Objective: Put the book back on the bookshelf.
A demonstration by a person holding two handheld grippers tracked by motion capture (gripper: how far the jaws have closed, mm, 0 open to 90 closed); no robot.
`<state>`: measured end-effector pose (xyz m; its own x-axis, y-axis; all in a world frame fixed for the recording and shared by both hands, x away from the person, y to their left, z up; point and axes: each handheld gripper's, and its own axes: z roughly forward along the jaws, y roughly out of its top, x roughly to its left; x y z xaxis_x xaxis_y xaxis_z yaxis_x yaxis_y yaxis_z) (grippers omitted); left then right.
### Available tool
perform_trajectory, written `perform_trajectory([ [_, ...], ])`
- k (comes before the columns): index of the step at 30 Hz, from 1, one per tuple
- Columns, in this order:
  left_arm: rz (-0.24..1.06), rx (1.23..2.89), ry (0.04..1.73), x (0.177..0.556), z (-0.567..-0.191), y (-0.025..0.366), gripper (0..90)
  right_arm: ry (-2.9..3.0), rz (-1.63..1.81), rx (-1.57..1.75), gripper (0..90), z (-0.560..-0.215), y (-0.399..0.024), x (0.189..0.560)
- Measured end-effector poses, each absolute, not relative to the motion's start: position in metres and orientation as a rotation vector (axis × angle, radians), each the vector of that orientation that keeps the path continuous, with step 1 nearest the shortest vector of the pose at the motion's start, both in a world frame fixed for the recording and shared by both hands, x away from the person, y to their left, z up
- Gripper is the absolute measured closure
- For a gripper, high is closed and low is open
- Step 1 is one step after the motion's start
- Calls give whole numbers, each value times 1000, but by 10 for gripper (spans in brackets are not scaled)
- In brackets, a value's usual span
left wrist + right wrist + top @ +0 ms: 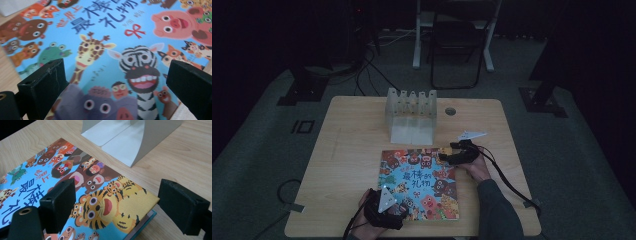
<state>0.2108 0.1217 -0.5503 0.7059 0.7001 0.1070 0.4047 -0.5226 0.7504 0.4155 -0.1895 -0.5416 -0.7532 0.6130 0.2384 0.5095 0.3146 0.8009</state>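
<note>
A picture book with cartoon animals on a blue cover lies flat on the wooden table. My left gripper hovers at the book's near left corner. In the left gripper view it is open, its jaws spread wide over the zebra and giraffe on the book. My right gripper is at the far right corner. It is open too, with the tiger corner of the book between the jaws; a teal edge shows under the cover.
A white slotted book stand stands just behind the book, close to my right gripper, its base facing the book. A round cable hole sits at the table's far edge. A chair and floor cables lie beyond.
</note>
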Motion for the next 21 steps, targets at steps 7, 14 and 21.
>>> perform_trajectory([
  [7,503,2204,761,205,-552,111,26,2449,1444,1046,151,-538,-190,415],
  [14,484,2231,702,199,-554,102,23,2447,1447,1047,152,-536,-190,415],
  [21,479,2252,656,196,-559,89,23,2442,1453,1031,151,-531,-189,414],
])
